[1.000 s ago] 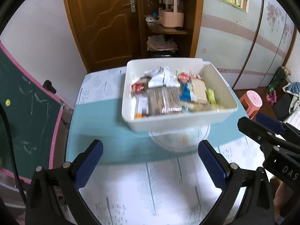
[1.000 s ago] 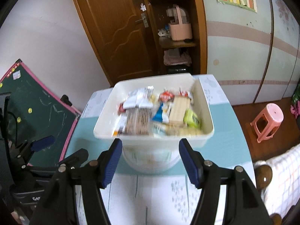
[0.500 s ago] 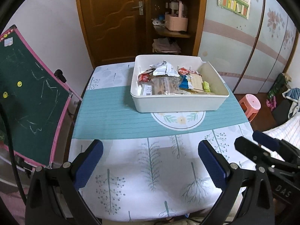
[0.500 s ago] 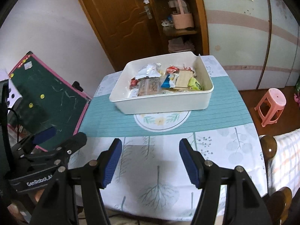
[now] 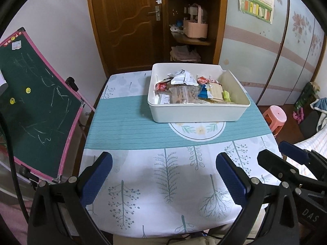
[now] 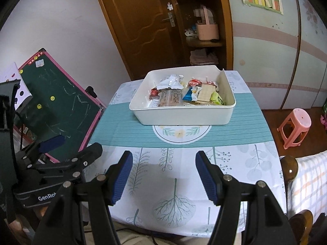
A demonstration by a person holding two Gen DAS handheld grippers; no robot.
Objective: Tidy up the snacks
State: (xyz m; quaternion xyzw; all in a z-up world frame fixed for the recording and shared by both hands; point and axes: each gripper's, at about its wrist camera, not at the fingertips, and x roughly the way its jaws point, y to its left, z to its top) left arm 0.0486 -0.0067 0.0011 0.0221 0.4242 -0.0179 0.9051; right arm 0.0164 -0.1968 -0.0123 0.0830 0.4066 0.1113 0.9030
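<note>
Well beyond both claws — snack bin (image 5: 196,112), apart

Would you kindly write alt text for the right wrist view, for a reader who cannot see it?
A white bin filled with wrapped snacks sits on a table's teal runner. In the foreground the right gripper is open and empty above the leaf-print tablecloth; the left gripper shows at left.

A chalkboard (image 5: 36,110) leans beside the table (image 5: 122,122); pink stool (image 6: 296,126) opposite.
</note>
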